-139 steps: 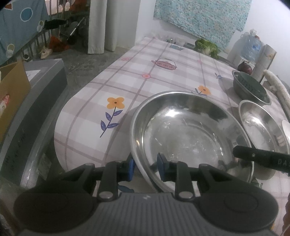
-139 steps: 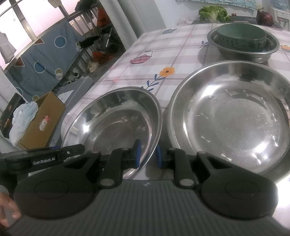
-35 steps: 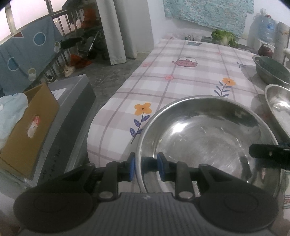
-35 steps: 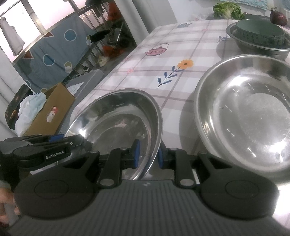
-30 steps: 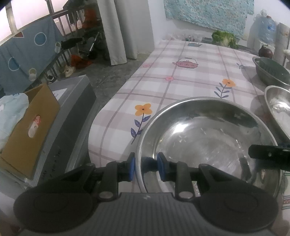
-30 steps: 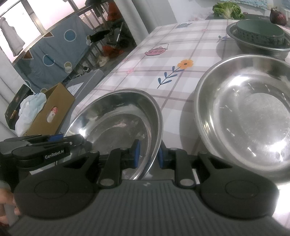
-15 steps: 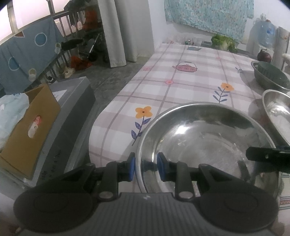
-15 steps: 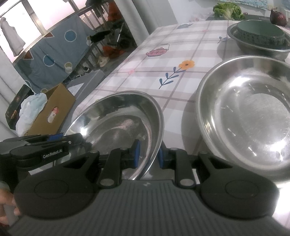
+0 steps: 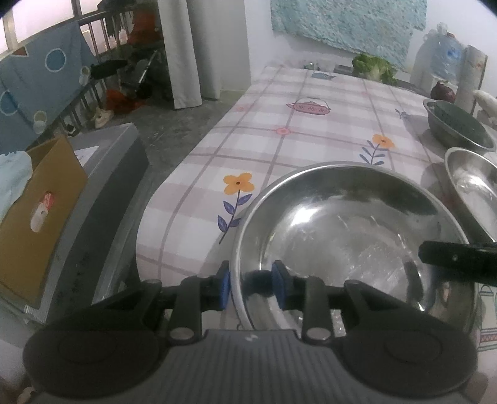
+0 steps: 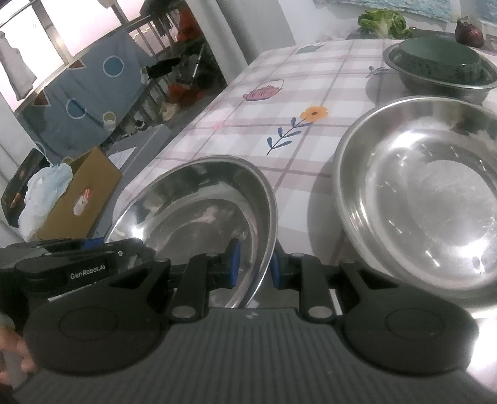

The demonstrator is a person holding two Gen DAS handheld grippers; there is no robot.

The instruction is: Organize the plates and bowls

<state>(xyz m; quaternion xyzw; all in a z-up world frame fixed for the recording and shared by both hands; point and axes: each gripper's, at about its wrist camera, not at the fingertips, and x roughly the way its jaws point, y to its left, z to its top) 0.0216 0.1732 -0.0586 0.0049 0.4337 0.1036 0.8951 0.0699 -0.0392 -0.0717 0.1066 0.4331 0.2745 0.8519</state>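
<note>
Near steel bowl (image 9: 351,236) sits at worktop (image 9: 310,130) edge. Left tool (image 9: 251,287), jaws just eased wider, straddles its rim with a gap showing. Right tool (image 10: 253,264) pinches opposite rim. Best re-grip left before lifting level toward larger bowl (image 10: 428,199).

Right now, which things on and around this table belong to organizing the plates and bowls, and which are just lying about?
Job: near steel bowl; large steel bowl; far steel bowl holding green bowl.
Lying about: lettuce; red onion; cardboard box.
</note>
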